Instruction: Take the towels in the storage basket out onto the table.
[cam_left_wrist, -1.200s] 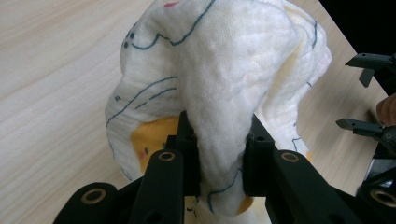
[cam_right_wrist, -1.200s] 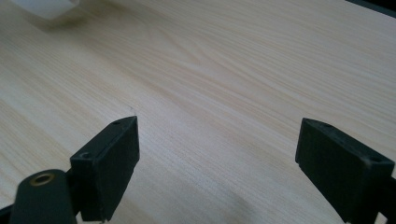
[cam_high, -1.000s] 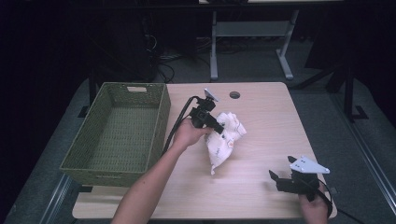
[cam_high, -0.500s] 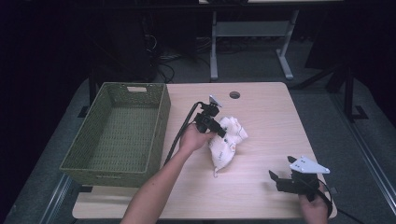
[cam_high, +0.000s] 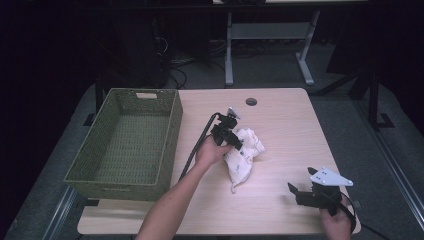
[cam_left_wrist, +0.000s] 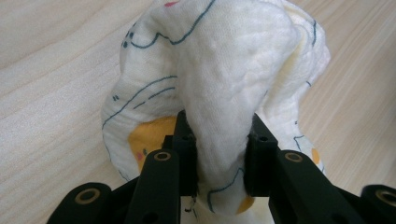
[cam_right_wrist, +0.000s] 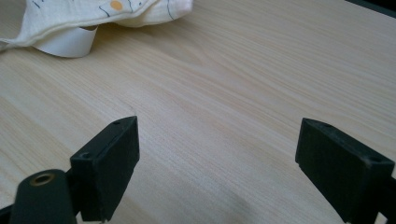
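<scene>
Table (cam_high: 280, 115): basket (cam_high: 125, 140) just beside left claw's (cam_high: 235, 144) cloth (cam_high: 245, 155).

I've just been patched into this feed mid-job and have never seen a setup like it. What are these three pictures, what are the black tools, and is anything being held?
There is no robot here: a person at a table holds a two-jaw tool in each hand. The high view looks down on the wooden table from above the person's side. The other two pictures come from small cameras riding on each tool, looking along its black jaws.

The left claw is pinched on a fold of a white printed cloth, crumpled mid-table with blue lines and yellow spots. In the high view the same claw sits on the cloth.

The right claw stands wide open over bare wood near the person's edge, holding nothing; it shows in the high view too.

A green woven basket stands at the table's left.
</scene>
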